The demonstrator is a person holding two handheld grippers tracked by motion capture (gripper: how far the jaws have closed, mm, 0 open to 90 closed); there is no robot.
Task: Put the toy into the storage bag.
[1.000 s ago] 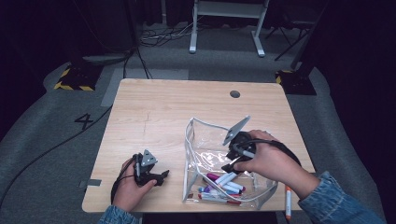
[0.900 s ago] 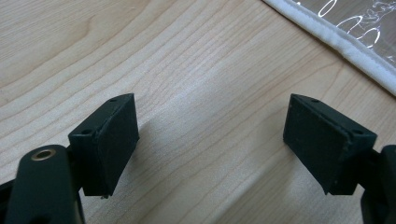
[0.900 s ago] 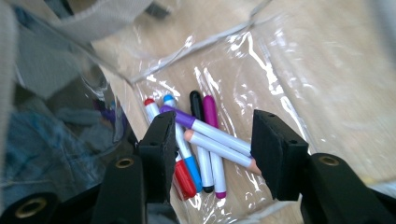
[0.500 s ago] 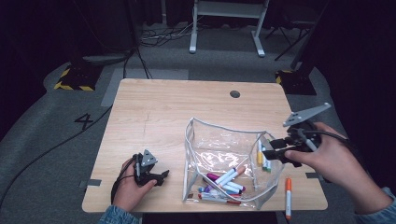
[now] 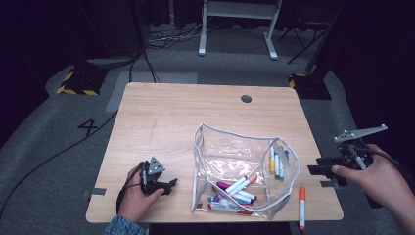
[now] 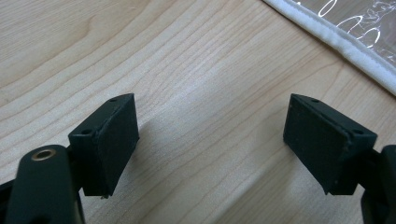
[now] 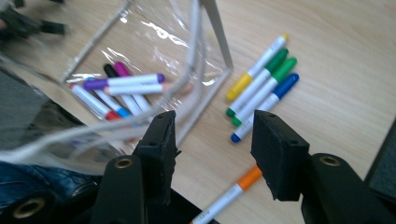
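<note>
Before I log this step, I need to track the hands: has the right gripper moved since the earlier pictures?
Yes. The right gripper moved right, from above the clear pouch to beyond the table's right edge.

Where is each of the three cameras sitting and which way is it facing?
High view: above the person's side, looking forward and down on the table; both hands, left gripper and right gripper.
Left gripper view: rides the left gripper, facing bare tabletop with the pouch's white edge; open black jaws.
Right gripper view: rides the right gripper, facing the markers; open jaws.
Shared: the clear pouch and the orange marker.
</note>
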